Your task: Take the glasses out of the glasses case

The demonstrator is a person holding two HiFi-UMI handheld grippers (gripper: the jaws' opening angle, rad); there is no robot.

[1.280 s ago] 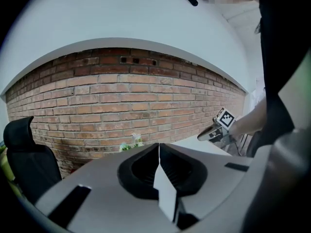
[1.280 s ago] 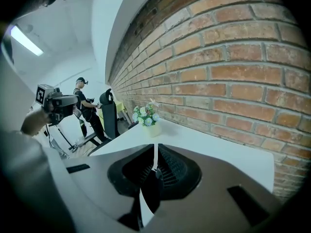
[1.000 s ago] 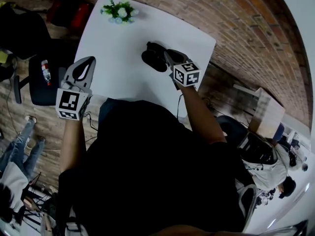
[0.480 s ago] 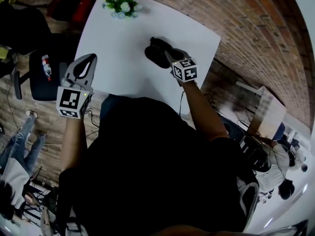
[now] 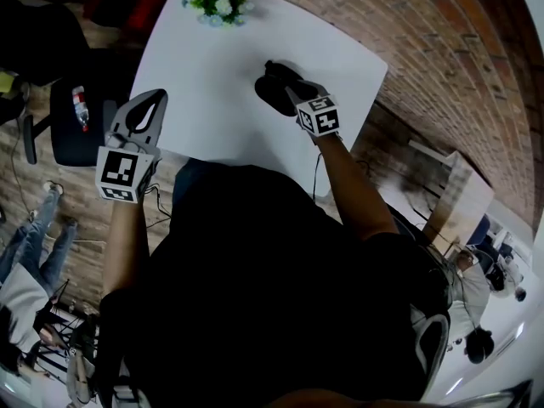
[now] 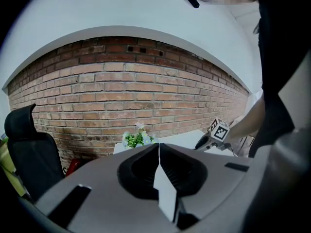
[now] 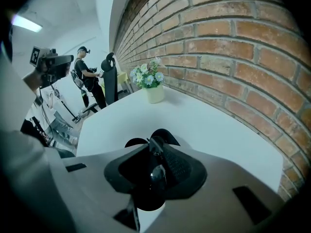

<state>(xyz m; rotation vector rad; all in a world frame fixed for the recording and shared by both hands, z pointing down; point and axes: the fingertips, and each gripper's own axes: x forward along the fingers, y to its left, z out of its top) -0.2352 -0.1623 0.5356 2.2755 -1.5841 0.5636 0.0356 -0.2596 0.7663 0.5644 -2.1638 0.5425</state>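
over on the left, off the table's edge, a black office chair (image 5: 75, 117) is standing. just beside it the left tool (image 5: 155, 102) is hovering clear of the white table (image 5: 204, 75), its jaws pressing together with nothing between them. a small pot of flowers (image 5: 217, 0) is sitting at the table's far end.

further right, near the edge facing the brick wall (image 5: 425, 49), a black thing in two rounded lobes is lying flat on the table. i am taking it for the glasses case (image 5: 274, 87) lying open. i am not managing to tell the glasses apart from it, black on black.

the right tool (image 7: 155, 147) is pointing steeply down onto it. its jaws have just been opening and are standing apart, with a glossy dark rounded part (image 7: 155, 174) sitting in the gap. the pads (image 7: 179, 166) are not looking pressed on it.

i am judging the glasses to be light, thin and springy, with slick lenses that are easy to scratch. so the bridge, or a temple near its hinge, is looking like the place to pinch, and gently. the case is looking like a stiff, light shell that is likely to slide on the smooth table, so the idle left tool may be needed on its rim.
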